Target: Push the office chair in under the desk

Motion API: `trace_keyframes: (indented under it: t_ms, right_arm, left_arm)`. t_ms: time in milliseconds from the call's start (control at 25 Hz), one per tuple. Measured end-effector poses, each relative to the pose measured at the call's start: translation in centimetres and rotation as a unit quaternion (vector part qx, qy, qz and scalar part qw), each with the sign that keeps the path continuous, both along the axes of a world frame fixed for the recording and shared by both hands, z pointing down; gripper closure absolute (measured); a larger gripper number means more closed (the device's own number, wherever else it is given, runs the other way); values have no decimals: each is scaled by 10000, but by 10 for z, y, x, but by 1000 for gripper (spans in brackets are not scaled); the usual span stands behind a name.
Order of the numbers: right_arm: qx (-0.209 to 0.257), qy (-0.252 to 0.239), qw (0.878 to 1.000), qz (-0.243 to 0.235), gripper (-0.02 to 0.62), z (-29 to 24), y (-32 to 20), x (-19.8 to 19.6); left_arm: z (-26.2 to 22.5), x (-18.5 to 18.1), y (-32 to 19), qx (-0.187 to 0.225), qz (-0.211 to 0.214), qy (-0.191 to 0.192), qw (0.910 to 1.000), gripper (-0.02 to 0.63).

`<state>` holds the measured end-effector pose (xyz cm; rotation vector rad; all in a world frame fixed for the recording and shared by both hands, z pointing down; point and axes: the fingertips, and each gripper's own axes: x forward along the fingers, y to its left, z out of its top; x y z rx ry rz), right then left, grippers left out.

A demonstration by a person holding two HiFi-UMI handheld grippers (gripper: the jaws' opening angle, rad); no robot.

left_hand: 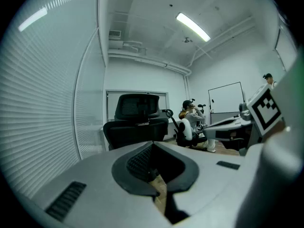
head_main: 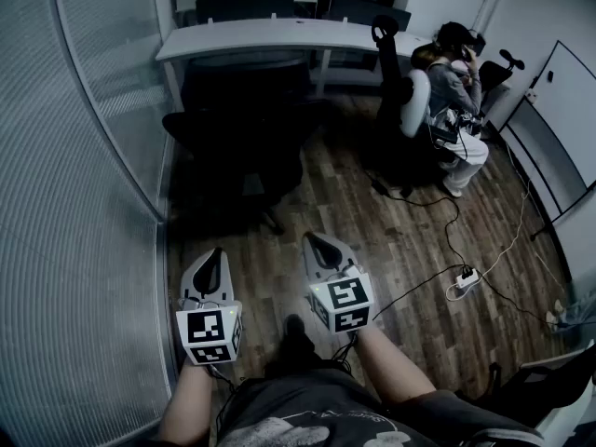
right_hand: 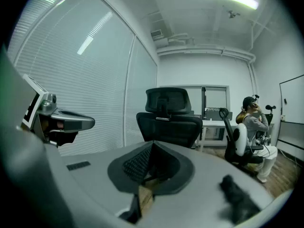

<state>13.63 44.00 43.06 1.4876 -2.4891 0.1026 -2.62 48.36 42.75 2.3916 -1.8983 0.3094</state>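
One wood floor (head_main: 372,240) fills most of the head view, and one glass wall (head_main: 84,156) lined with blinds curves down its left side. One long white bench (head_main: 279,33) runs along the far end of the room.

There are two chairs. The black office chair (head_main: 237,142) stands on the floor in front of the bench, close to the glass wall, with its seat out from under the benchtop. Both gripper views show its backrest and headrest turned toward the claws. The second chair (head_main: 396,91) is further right, with one person (head_main: 456,91) seated just beside it. One whiteboard (head_main: 568,110) leans at the right edge.

Two claws are held low in the foreground, side by side, well apart from the office chair and pointing toward it. The left claw (head_main: 216,254) is clenched with nothing in it. The right claw (head_main: 318,242) is clenched too, and also empty. Each carries one of the two marker cubes (head_main: 209,333).

One white power strip (head_main: 464,279) lies on the floor at right, and cables (head_main: 438,214) trail away from it.
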Motion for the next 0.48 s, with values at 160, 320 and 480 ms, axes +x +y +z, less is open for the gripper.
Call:
trace_keyframes:
  t_ms: [160,320,480]
  right_arm:
    - [-161,-67,9998,-111,575,14,8,-6]
    - [-236,-320,9991,-149,575,12,11,-8]
    - [-155,-328,9993,-127,575,3,17,-12]
  left_arm:
    - [-1,-3,3,-20,3,59,10000,592]
    - [-7,-1,8,102,178,169,9996,592]
    - [-11,-3,17,140,199,132,9996,592]
